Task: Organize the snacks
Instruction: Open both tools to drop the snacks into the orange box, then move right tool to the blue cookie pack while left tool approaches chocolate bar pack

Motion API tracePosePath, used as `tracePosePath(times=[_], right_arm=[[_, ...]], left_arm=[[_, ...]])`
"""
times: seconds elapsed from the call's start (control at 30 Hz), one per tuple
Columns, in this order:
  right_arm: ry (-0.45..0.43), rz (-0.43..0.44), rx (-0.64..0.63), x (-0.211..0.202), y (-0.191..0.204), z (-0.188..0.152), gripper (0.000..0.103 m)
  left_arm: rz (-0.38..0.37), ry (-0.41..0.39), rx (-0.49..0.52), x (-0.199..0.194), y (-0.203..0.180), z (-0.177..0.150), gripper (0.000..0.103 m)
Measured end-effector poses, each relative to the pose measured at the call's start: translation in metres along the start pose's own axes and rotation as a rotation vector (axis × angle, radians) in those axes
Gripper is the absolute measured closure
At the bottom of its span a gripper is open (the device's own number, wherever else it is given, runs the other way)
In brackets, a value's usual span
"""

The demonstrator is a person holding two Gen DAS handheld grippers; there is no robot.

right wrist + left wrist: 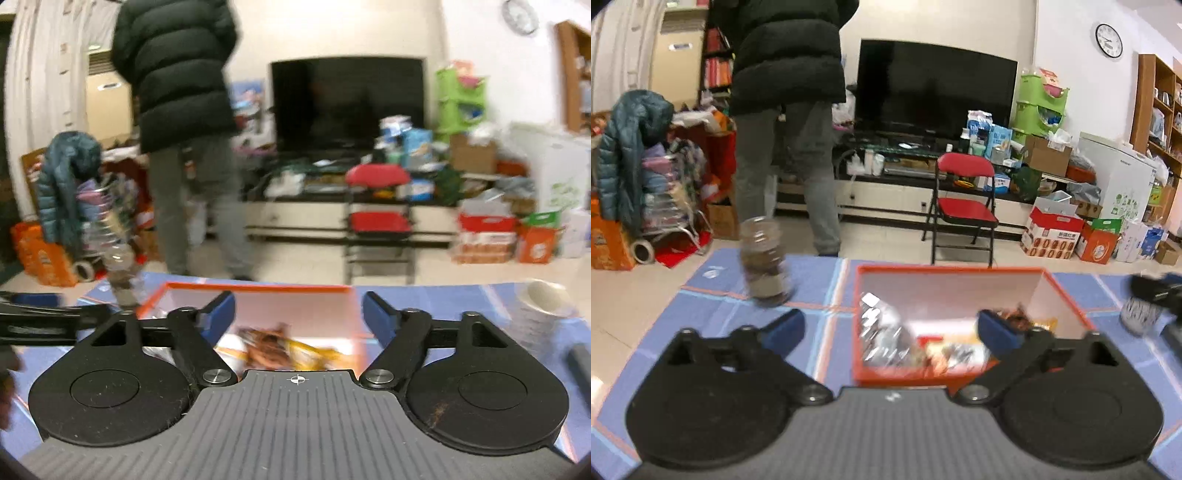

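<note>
From my left wrist view, the left gripper [891,330] stands released, its blue pads spread wide with nothing between them, hovering over the near edge of the orange box [1067,295] on the blue-checked counter [812,273]. Inside the box I can see snacks [886,332]: silvery wrapped packets on the left and brownish, yellow ones toward the right, all blurred. A clear jar [764,266] with brown contents stands upright on the counter, left of the box and apart from it. My right gripper [299,314] is also released, jaws parted and empty, above the box's near right part, with a brown-and-yellow packet [273,350] lying in the box below it. Beyond the counter a person in a dark puffer jacket [786,55] stands facing away.
</note>
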State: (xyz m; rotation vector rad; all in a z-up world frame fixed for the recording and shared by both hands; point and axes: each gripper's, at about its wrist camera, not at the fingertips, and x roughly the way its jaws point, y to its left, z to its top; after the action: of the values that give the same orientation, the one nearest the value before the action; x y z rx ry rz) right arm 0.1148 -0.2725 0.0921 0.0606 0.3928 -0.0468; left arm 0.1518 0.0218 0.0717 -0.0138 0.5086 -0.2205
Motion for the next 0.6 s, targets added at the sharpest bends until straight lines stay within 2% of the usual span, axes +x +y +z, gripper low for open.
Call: tracePosePath(times=[0.1, 0.27, 0.33, 0.4, 0.47, 0.6], right_arm=[[0.014, -0.09, 0.008, -0.036, -0.023, -0.044, 0.027], [0.161, -0.184, 0.126, -0.058, -0.055, -0.115, 0.028], [0.196, -0.182, 0.155, -0.058, -0.06, -0.128, 0.029], [0.218, -0.21, 0.141, -0.055, -0.061, -0.136, 0.029], [0.254, -0.197, 0.153, -0.049, -0.056, -0.143, 0.029], [0.311, -0.181, 0.169, -0.034, -0.04, -0.154, 0.029]], left_arm=[[-0.01, 0.017, -0.005, -0.024, 0.013, -0.033, 0.003], [0.006, 0.056, -0.053, -0.041, 0.018, -0.074, 0.003], [-0.01, 0.064, -0.064, -0.044, 0.014, -0.085, 0.003], [-0.028, 0.069, -0.016, -0.045, 0.005, -0.094, 0.003], [-0.036, 0.079, 0.043, -0.041, -0.003, -0.1, 0.003], [-0.031, 0.079, 0.059, -0.036, 0.007, -0.099, 0.003]])
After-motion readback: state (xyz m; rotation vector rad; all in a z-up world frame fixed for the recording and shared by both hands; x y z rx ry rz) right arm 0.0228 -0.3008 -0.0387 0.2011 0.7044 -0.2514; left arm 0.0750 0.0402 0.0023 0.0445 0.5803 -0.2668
